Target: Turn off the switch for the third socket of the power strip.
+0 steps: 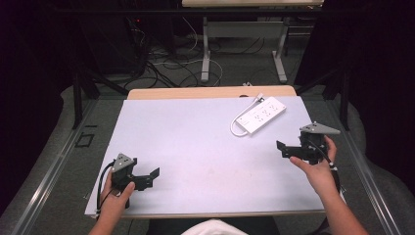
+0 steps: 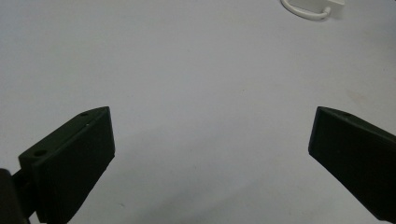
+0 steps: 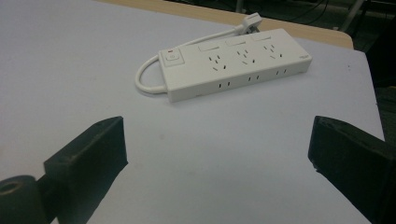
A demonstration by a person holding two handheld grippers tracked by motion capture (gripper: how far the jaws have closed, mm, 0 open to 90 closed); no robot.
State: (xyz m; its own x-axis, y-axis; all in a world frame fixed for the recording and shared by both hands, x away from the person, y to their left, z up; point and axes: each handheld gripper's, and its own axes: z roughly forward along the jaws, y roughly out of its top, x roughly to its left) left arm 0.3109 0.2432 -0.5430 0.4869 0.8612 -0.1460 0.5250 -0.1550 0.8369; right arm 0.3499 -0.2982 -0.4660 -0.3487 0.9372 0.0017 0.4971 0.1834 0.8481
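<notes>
Left tool (image 1: 147,177) near-left on the surface (image 1: 195,147), jaws wide, empty. White power strip (image 1: 261,115) with three socket groups, switch and looped cord lies far right. Right tool (image 1: 288,149) just beside it, wide, empty. White surface, dark room, floor cables (image 1: 166,63).

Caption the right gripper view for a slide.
Open right gripper faces a white power strip lying flat on the white table, cord looped beside it.

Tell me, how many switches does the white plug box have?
4. On the power strip, one square button sits at the cable end, and three rocker switches run along the far edge.
</notes>
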